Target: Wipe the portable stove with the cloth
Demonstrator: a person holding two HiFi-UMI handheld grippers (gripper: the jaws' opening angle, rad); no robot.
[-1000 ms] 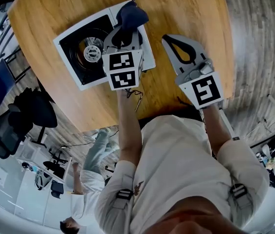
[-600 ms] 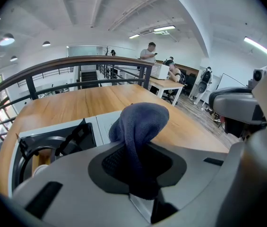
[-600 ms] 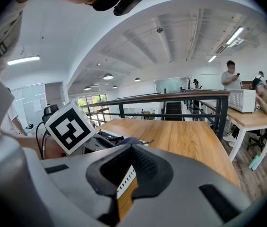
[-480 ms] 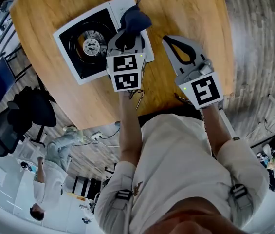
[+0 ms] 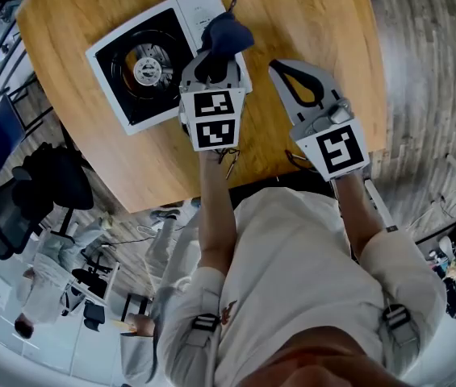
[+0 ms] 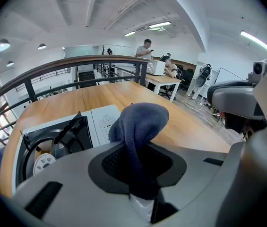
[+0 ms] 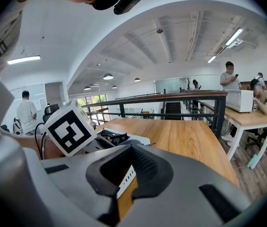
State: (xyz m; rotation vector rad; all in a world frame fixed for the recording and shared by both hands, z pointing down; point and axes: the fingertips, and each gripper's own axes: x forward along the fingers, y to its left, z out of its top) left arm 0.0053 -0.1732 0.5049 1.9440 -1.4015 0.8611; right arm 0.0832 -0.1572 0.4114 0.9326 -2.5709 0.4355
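Note:
The portable stove (image 5: 135,63) is white with a black top and a round burner, and sits on the wooden table (image 5: 308,14). A dark blue cloth (image 5: 226,32) rests on the stove's white control panel at its right end. My left gripper (image 5: 214,55) is shut on the cloth, which bulges out past the jaws in the left gripper view (image 6: 140,119); the stove (image 6: 60,138) lies to its left there. My right gripper (image 5: 282,69) hovers over bare table to the right of the stove, shut with nothing held. The right gripper view shows its jaws closed (image 7: 128,157).
The table's near edge (image 5: 211,188) runs just in front of the person's body. A dark railing (image 7: 171,100) borders the table's far side. Office chairs (image 5: 26,192) stand on the floor at the left. People stand far off in the room.
The left gripper and cloth have slid slightly along the stove's white panel towards its right end. The right gripper has stayed put.

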